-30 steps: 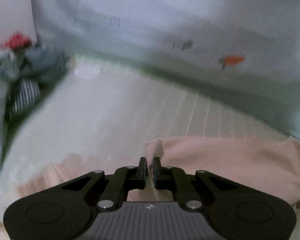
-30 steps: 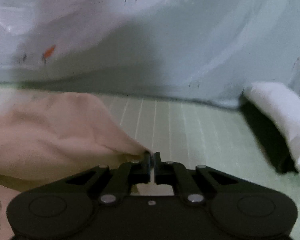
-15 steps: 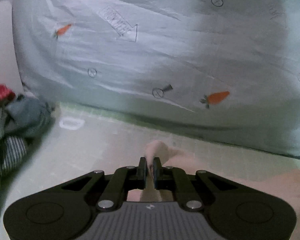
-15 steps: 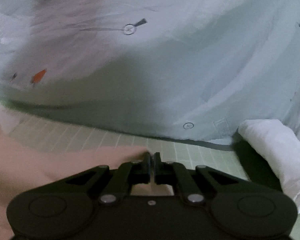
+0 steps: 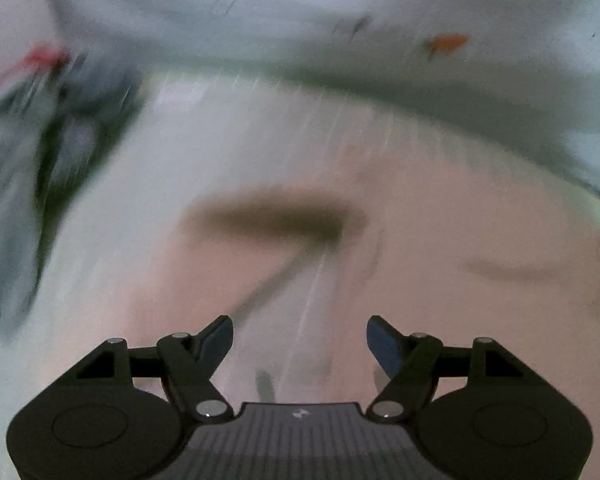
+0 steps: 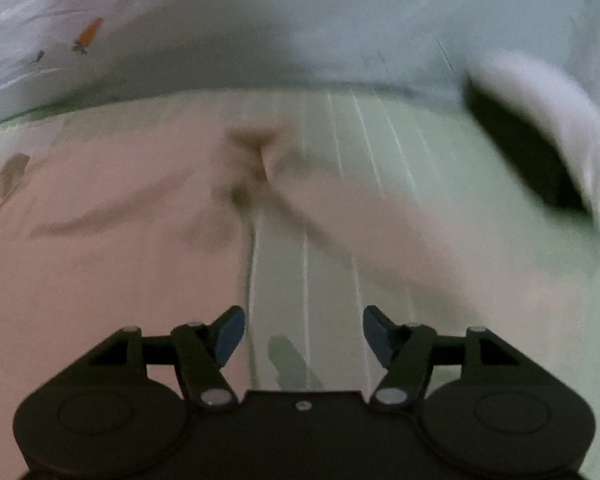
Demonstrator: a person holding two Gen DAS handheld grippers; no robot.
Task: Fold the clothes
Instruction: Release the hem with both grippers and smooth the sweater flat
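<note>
A blurred heap of clothes (image 5: 60, 132) sits far left as the left tool (image 5: 300, 338) hangs released over a pink garment (image 5: 440, 240) spread on the green gridded mat (image 6: 380, 152); the right tool (image 6: 303, 330), likewise released, holds nothing.

Pink garment (image 5: 440, 240) flat, creased, on mat (image 6: 480, 248)

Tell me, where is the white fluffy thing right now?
The white bundle is at the upper right of the right wrist view, lying on the green mat against the carrot-print sheet, right of the pink garment.
</note>
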